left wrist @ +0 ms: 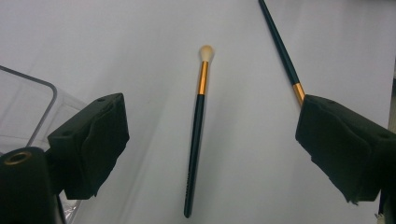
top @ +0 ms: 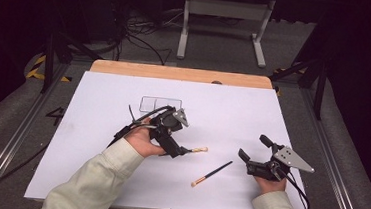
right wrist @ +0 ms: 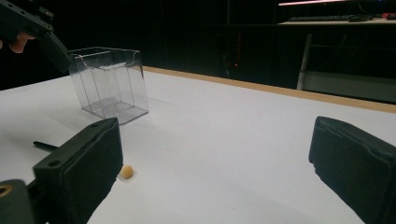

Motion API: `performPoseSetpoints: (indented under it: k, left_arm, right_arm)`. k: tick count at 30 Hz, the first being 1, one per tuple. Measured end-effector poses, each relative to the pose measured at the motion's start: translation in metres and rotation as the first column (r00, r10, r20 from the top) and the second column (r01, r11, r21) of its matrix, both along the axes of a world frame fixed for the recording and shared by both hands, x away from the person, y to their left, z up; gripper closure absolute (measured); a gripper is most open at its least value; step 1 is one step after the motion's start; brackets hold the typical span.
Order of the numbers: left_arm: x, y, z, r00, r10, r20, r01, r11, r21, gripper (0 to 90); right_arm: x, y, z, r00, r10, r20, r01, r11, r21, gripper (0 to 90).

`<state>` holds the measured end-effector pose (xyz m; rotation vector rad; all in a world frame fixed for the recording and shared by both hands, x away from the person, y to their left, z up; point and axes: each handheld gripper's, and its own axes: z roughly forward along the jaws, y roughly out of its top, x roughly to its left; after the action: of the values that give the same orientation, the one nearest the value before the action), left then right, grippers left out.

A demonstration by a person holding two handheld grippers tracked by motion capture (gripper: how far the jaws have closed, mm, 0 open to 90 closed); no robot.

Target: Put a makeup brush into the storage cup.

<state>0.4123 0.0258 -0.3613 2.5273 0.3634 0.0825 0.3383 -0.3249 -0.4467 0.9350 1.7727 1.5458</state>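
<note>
1. White sheet [top: 95, 142] covers the counter, matte and flat, with a bare wood edge [top: 181, 73] at the far side.
2. I have the left tool [left wrist: 205, 140] low over the near brush [left wrist: 195, 149], jaws spread wide and empty, straddling its handle. That brush lies just in front of the clear box [top: 160, 104].
3. To grip well, I would centre the dark handle between the pads, lower until they almost touch the sheet, then close on the handle below the gold ferrule, not on the bristles.
4. Near brush: slim black stem, gold band, soft pale rounded tip. It looks light and apt to roll.
5. Second brush [top: 211, 174], slim and dark too, lies farther from the box, toward the right tool [top: 255, 152].
6. Right tool is released, holding nothing, resting well right of the box.
7. Box is rigid transparent plastic, square, open-topped.
</note>
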Motion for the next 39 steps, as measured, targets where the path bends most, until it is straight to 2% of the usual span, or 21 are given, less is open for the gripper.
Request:
performPoseSetpoints:
  k: [5, 12, 19, 29, 39]
  left_arm:
    - [0.003, -0.004, -0.003, 0.9998, -0.01, -0.018, 0.011, 0.9998, 0.019, 11.7]
    - [0.007, -0.012, -0.01, 0.998, -0.037, -0.051, 0.041, 0.9965, 0.072, 15.2]
    - [0.011, -0.017, -0.017, 0.9974, -0.037, -0.062, 0.042, 0.9953, 0.087, 16.9]
    - [0.011, -0.027, -0.029, 0.9954, -0.056, -0.078, 0.067, 0.9882, 0.138, 20.3]
    - [0.013, -0.031, -0.041, 0.9934, -0.033, -0.11, 0.049, 0.9879, 0.147, 32.5]
  right_arm:
    - [-0.001, 0.0, 0.0, 1.0, -0.001, -0.001, 0.001, 1.0, -0.001, 4.0]
    - [-0.001, -0.001, 0.0, 1.0, -0.001, -0.002, 0.001, 1.0, -0.002, 4.2]
    - [-0.001, -0.001, -0.001, 1.0, 0.0, 0.0, 0.0, 1.0, -0.002, 4.3]
    - [-0.002, -0.001, -0.001, 1.0, 0.006, 0.002, -0.006, 1.0, -0.002, 4.3]
    - [-0.002, 0.0, -0.001, 0.9999, 0.013, 0.0, -0.013, 1.0, -0.001, 4.8]
